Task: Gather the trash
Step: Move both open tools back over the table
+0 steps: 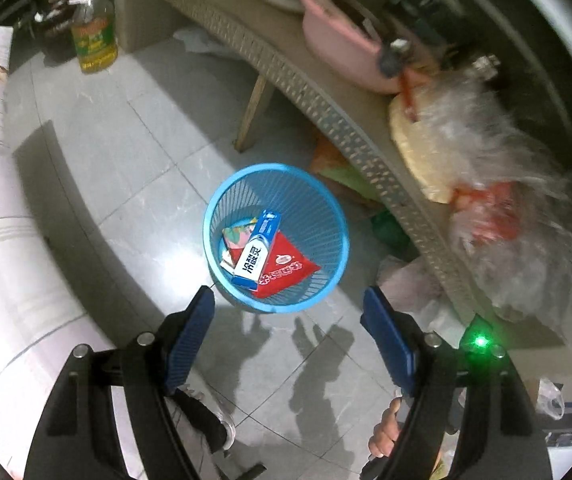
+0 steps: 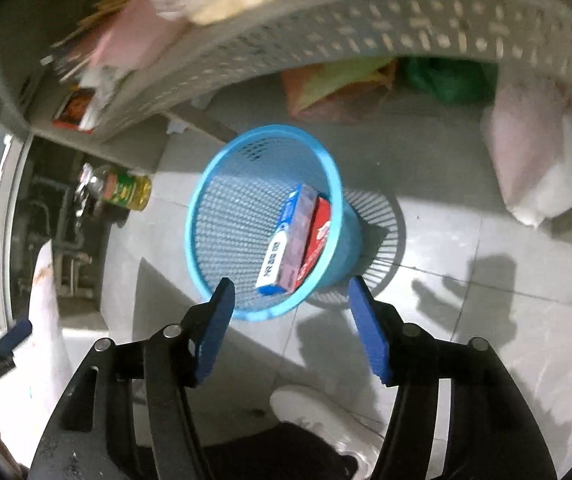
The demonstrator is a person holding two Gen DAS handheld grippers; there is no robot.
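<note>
**Mia:** Look at the tongs! The left gripper [image 1: 288,300] has its blue fingers [image 1: 192,330] wide apart, and nothing is between them. The right gripper [image 2: 290,294] is open too, a bit less wide, and it is empty as well.

**Ben:** Where is the trash?

**Mia:** In the blue basket [image 1: 222,196] on the floor. Both tongs hang just above the basket's near rim. Inside the basket lies a blue and white box [image 1: 257,249], on top of a red packet [image 1: 286,266]. A small colourful wrapper [image 1: 235,236] peeks out beside the box.

**Ben:** So what step is this?

**Mia:** I think it is the drop step. Both tongs are open over the basket and the trash sits inside, so that bit looks done.

**Ben:** What comes next?

**Mia:** More trash, I guess. Behind the basket, under the woven table [image 1: 338,120], I can see an orange and yellow bag [image 2: 338,88] and something green [image 2: 446,76] on the floor. I can't tell if they are trash.

**Ben:** How do you get them?

**Mia:** Lift a tong away from the basket, reach low under the table edge, and keep the fingers open until they are on each side of the bag. Don't bump the basket!
</note>
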